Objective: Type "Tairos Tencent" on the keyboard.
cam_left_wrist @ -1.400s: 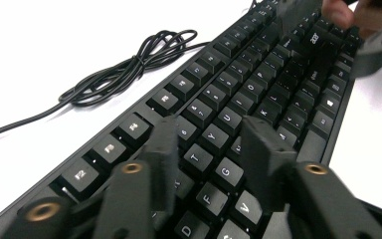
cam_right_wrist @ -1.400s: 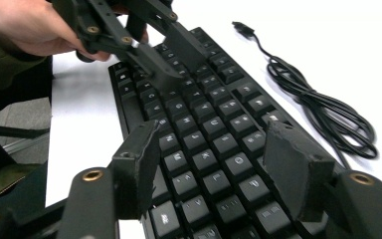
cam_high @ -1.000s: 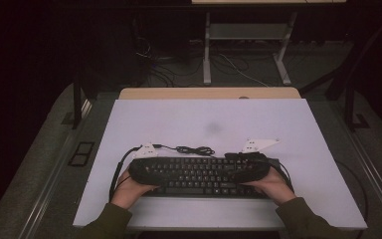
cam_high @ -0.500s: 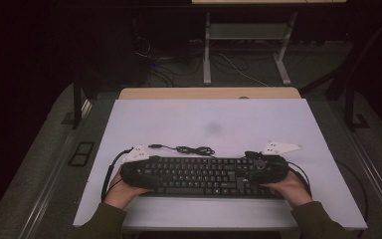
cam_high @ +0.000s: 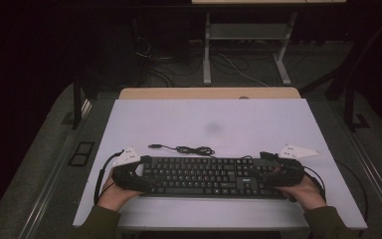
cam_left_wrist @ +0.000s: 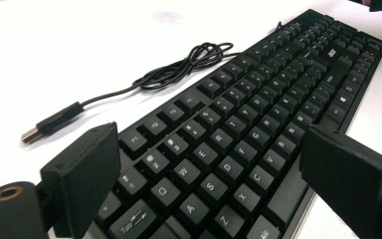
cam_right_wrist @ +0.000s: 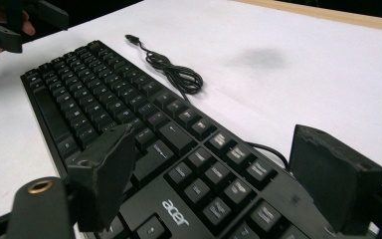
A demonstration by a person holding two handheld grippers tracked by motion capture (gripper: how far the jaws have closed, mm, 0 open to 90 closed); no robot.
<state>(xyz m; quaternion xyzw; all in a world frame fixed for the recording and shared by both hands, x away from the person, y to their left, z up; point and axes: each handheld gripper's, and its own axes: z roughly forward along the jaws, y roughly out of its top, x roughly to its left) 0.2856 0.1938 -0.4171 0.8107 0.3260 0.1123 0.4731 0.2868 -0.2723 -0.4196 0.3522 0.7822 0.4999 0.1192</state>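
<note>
The white table carries a black Acer keyboard near its front edge, in front of the faint grey smudge at the table's middle. The keyboard's long axis runs left to right, parallel to that front edge, with the keys facing up and the space-bar row toward the person; the number pad sits at its right end, the Tab and Q keys at its left. It lies flat on the table as far as the views show. From the keyboard's far edge its black cable trails onto the table behind it, bunched into a loose coil — the USB plug at its end points away to the left and lies on the bare surface, apart from the keyboard. The left gripper is at the keyboard's left end, its jaws spread wide with one pad over the far edge near the function keys and the other off the near edge; whether either pad touches the case cannot be told. The right gripper is at the keyboard's right end, jaws likewise wide apart — straddling the number-pad end, contact unclear. Each gripper is held by a hand, left hand and right hand, just in front of the keyboard's ends.
</note>
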